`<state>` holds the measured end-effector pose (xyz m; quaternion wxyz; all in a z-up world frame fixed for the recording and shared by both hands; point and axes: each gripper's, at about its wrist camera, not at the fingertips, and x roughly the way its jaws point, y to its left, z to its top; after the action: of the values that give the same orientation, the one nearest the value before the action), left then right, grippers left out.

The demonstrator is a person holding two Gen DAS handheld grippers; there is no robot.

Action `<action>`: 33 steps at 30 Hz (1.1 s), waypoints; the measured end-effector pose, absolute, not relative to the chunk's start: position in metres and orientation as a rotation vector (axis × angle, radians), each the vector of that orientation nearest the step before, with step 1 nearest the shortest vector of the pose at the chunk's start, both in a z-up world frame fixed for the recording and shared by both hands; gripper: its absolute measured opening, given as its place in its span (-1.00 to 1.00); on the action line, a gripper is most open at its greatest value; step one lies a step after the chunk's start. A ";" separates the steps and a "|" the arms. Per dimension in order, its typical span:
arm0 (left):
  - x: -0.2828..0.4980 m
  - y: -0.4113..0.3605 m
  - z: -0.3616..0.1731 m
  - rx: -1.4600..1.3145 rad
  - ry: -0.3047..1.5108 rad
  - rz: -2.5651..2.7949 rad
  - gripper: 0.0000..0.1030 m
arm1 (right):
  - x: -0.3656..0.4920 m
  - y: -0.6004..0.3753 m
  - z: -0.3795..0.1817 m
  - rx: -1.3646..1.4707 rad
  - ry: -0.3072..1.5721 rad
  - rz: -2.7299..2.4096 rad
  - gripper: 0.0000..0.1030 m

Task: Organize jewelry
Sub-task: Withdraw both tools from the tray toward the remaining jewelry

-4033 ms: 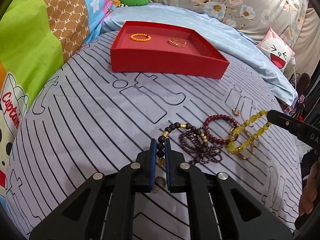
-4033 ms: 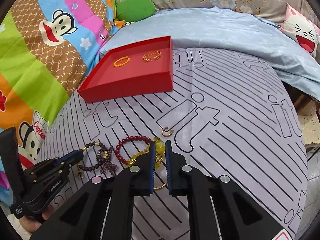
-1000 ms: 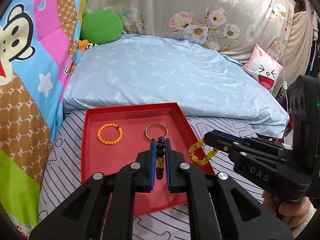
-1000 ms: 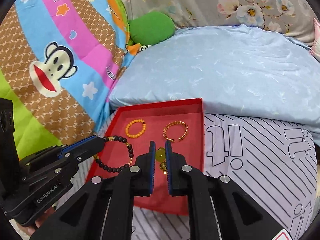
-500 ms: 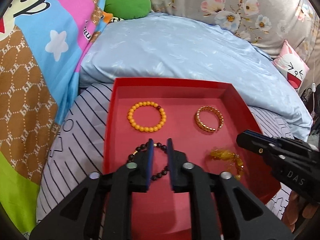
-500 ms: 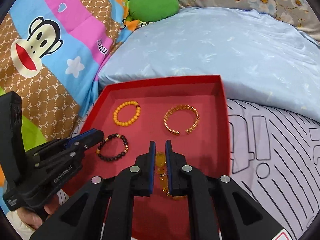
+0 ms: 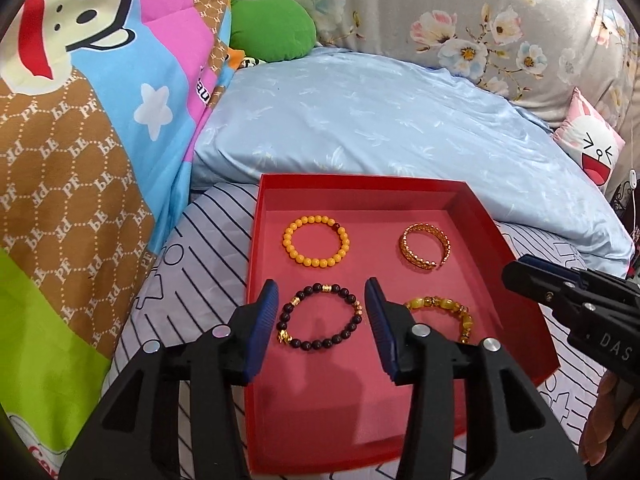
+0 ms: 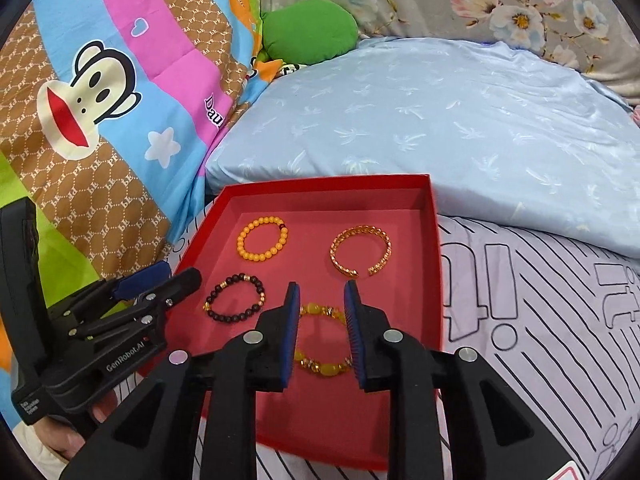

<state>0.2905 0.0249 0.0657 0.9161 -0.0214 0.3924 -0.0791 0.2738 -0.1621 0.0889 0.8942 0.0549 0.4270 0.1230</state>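
Four pieces lie flat in the red tray (image 7: pixel 256 264), set out two by two and apart from one another; the orange bead bracelet (image 7: pixel 316 241) sits far left, the gold cuff (image 7: pixel 425 245) far right, the dark bead bracelet (image 7: pixel 320 317) near left, and the yellow bead bracelet (image 7: pixel 444 312) near right. The left gripper (image 7: pixel 322 316) hangs over the dark one with its jaws spread wide and nothing between them; the right gripper (image 8: pixel 322 320) hangs over the yellow one, jaws likewise apart and empty, though less widely. The near strip of the tray is bare, so there is room for more; whether any jewellery waits outside the tray cannot be told from these views, so I judge the task well along but cannot call it finished. Readable writing: "GenRobot.AI" on the left gripper's body in the right wrist view; "DAS", cut off, on the right gripper's body in the left wrist view; "PF" repeated across the brown patches of the monkey quilt (image 8: pixel 80 92); the striped sheet (image 8: pixel 540 320) carries large outlined shapes resembling letters.
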 end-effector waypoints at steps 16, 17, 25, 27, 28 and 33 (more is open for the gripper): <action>0.185 0.022 0.080 -0.019 0.798 -0.151 -0.17 | 0.148 -0.177 0.093 0.103 0.897 0.211 -0.55; 0.177 0.023 0.077 -0.024 0.806 -0.153 -0.17 | 0.139 -0.178 0.091 0.103 0.902 0.206 -0.55; 0.123 0.023 0.054 -0.048 0.872 -0.175 -0.17 | 0.077 -0.185 0.075 0.077 0.938 0.166 -0.55; 0.110 0.021 0.049 -0.052 0.885 -0.180 -0.17 | 0.065 -0.186 0.069 0.080 0.952 0.161 -0.55; 0.106 0.020 0.047 -0.055 0.890 -0.182 -0.17 | 0.057 -0.188 0.065 0.090 0.964 0.160 -0.55; 0.082 0.013 0.039 -0.078 0.914 -0.210 -0.17 | 0.033 -0.194 0.051 0.106 0.994 0.144 -0.55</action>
<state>0.0823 0.0134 0.0391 0.8912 -0.0377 0.4405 -0.1014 0.0331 -0.1940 0.0512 0.8752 0.0508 0.4761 0.0690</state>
